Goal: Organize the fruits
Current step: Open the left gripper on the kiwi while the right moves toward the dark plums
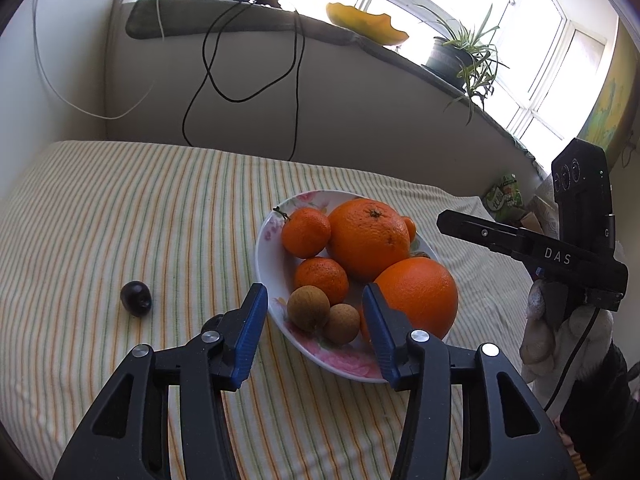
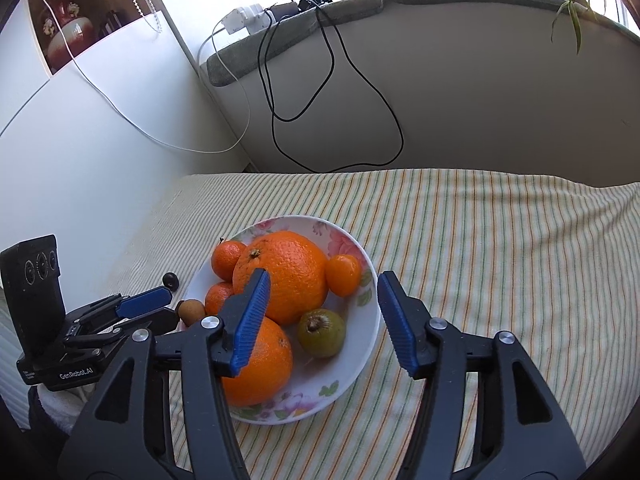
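My left gripper (image 1: 316,330) hangs with its jaws wide apart and holds nothing. Just in front of it, between the blue pads, stands the white floral porcelain plate (image 1: 267,248), and two small round brown longans (image 1: 308,307) lie at the near edge of that plate. To the left of the left gripper, well apart from the plate, one small dark purple round fruit (image 1: 136,297) lies alone on the striped cloth (image 1: 120,208). I judge this is the fruit that remains to collect.

It is light and smooth, so it can roll or slip. I think it is also soft, so I would close gently across its middle, from above.

My right gripper (image 2: 322,322) is also wide apart and empty, above the near side of the plate, over the large orange (image 2: 286,276) and the small green-brown fruit (image 2: 321,333). The oranges look heavy and firm, and their peel is rough.
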Motion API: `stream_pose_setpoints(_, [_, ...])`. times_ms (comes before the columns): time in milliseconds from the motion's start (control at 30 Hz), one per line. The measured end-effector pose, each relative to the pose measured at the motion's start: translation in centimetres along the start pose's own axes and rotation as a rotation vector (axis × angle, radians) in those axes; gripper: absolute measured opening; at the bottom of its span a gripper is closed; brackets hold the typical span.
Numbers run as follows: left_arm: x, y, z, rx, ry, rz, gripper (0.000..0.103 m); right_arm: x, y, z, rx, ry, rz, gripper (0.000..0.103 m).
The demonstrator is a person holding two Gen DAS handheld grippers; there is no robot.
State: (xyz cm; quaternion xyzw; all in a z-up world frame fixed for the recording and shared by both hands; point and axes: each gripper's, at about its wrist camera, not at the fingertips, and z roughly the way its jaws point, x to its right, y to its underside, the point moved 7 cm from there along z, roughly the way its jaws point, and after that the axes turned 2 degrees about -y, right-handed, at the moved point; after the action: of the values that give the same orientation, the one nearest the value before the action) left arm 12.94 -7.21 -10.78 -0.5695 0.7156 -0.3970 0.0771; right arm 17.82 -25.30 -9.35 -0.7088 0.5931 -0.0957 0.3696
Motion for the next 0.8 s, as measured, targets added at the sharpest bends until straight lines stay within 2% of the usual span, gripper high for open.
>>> stream_pose_setpoints(233, [-0.6,0.3,-0.7,0.006,-0.006,-0.004,0.048,-0.7,0.2,-0.8,0.014,-0.011,-0.004,0.06])
stream_pose_setpoints(433, [-1.8,0.5,-1.8,0.02,-0.027,-0.015,0.048,-1.8,0.4,-1.8,0.034,-0.024,-0.02,0.065])
stream_pose_setpoints(800, [-4.3,1.7,-3.5,0.033,-0.08,-0.032,0.048,-6.2,1.0,-2.6,0.044,-0.076,-0.105,0.066])
